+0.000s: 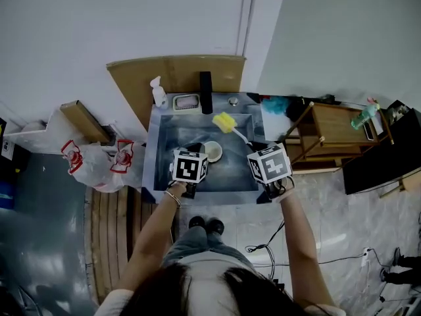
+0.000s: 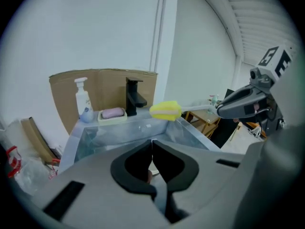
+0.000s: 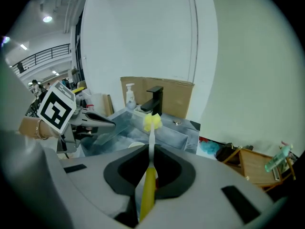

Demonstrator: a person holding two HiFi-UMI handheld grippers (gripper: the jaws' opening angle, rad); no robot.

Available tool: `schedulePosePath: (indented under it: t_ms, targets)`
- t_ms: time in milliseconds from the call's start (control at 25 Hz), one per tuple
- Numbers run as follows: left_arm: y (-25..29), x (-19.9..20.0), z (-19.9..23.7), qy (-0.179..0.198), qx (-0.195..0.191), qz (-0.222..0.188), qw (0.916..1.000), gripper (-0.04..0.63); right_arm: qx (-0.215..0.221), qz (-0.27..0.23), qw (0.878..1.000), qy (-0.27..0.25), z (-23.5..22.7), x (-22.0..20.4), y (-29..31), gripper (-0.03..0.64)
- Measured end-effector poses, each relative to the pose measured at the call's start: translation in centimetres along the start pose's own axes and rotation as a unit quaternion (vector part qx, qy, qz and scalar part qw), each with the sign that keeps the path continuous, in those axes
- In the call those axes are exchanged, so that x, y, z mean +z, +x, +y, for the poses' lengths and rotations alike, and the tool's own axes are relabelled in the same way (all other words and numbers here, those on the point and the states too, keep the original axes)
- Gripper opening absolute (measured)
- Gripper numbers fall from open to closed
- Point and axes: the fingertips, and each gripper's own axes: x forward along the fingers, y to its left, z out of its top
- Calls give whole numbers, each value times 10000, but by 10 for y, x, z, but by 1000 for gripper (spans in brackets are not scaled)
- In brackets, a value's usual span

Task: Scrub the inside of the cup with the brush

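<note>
I can read no words or numbers anywhere. The marker cube (image 1: 189,166) on the left gripper (image 2: 152,149) and the second marker cube (image 1: 270,164) on the right gripper (image 3: 151,154) show only black-and-white square patterns, not letters. The white plastic bags (image 1: 99,163) carry red print too small for me to read. The blue label on the pump bottle (image 2: 83,101) is blurred.

We are standing in what is looking like a lab or workshop hall, not a home kitchen. A freestanding sink (image 1: 153,157) is sitting against a bare white partition, with a cardboard sheet (image 1: 177,74) leaning behind its back edge, where a black tap (image 1: 206,92) and a soap bottle (image 1: 158,92) are standing. Cables (image 1: 258,248) are trailing over the floor (a railed gallery (image 3: 43,57) and ceiling lamps (image 3: 46,19) are showing beyond).
</note>
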Motion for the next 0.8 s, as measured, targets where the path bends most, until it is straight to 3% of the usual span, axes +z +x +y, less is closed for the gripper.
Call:
schedulePosePath:
  t_ms: [480, 800]
  targets:
    - [-38, 41, -19, 206, -39, -886, 9958, 9, -377, -915, 9944, 371, 0, 8, -22, 49]
    - [-69, 47, -24, 286, -156, -1263, 9915, 9, -635, -1454, 9865, 409, 15, 19, -43, 49]
